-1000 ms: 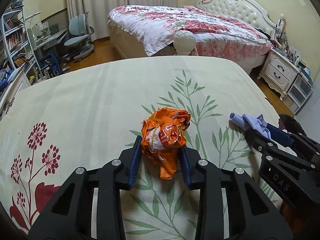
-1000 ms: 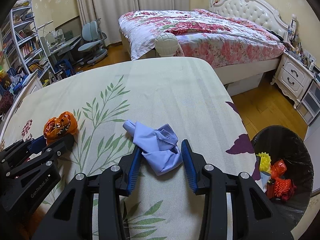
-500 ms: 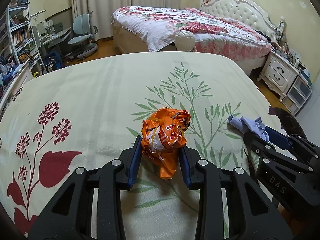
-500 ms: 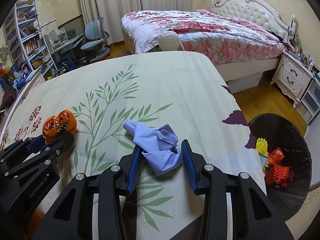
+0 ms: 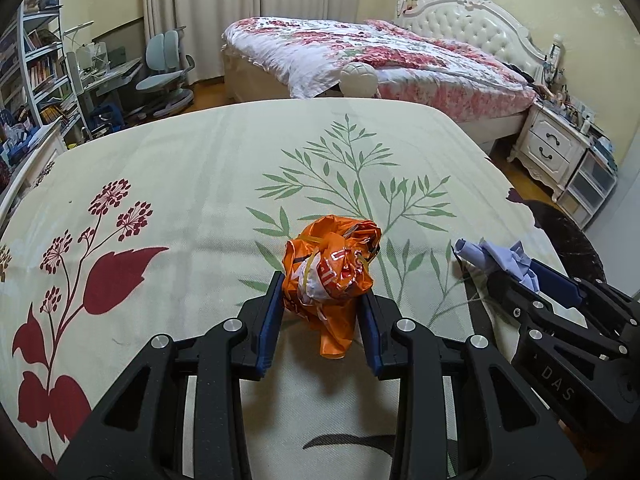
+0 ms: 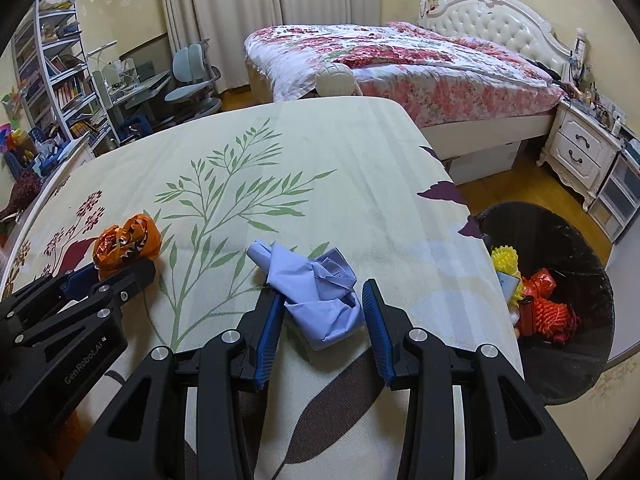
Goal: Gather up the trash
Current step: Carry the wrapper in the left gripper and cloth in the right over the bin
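Left wrist view: we see our left gripper point(image 5: 322, 308) with its fingers point(image 5: 270, 316) clamped on a crumpled orange wrapper point(image 5: 330, 268). The wrapper is shiny plastic, bright orange with white patches and thin yellow lines, bunched into a ball with a loose tail hanging below the pads. It sits lifted above the cream bedspread point(image 5: 192, 184), which is printed with green leafy stems and dark red flowers. At about 3 o'clock from it, our right gripper point(image 5: 532, 280) comes in from the side.

From the right wrist view, our right gripper point(image 6: 322, 312) has its fingers point(image 6: 376, 320) closed on a crumpled pale blue cloth point(image 6: 316, 292); the cloth is soft, creased, with one rolled end pointing toward 10 o'clock. The left pad presses it; at the right pad contact looks light. At 9 o'clock the left gripper point(image 6: 120, 272) carries the orange wrapper point(image 6: 126, 240). At 3 o'clock, beside the bed's edge on the wooden floor, stands a black bin point(image 6: 576, 248) holding a spiky yellow ball point(image 6: 505, 258) and orange scraps point(image 6: 552, 312).
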### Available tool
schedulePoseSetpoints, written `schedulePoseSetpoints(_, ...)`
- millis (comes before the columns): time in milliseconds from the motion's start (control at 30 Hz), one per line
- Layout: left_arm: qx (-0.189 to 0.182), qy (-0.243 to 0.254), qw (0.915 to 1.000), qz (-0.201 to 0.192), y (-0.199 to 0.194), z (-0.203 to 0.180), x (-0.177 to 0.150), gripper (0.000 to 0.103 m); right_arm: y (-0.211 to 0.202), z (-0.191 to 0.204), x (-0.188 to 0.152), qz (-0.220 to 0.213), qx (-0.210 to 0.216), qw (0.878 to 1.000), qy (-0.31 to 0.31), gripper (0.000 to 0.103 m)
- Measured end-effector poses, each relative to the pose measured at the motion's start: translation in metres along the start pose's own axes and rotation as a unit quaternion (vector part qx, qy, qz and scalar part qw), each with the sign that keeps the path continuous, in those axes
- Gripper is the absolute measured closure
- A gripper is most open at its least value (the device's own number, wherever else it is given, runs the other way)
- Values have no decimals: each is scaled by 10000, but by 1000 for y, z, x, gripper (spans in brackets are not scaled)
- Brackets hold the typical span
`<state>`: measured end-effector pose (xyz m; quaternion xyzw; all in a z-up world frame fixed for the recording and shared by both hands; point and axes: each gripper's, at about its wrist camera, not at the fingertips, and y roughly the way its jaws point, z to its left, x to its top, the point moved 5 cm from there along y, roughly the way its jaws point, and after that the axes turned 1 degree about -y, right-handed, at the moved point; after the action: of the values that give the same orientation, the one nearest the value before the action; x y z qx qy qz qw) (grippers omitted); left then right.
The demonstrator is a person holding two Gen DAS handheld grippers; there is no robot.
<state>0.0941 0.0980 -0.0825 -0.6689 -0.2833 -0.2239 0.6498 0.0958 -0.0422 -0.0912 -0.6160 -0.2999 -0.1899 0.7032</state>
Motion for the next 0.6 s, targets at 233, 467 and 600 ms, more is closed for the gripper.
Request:
schedulePoseSetpoints(233, -124, 45, 9999, -96, -12, -17, -6, 69, -16, -11, -9, -103, -60, 9999, 80, 63)
schedulePoseSetpoints(467, -312, 270, 9989, -233, -23, -45, -8, 69, -34, -38, -16, -241, -250, 9990, 297, 63)
schedulePoseSetpoints(600, -418, 425, 9978, -298, -27, -63, -8, 69, -45, -55, -17, -342, -442, 9976, 401, 63)
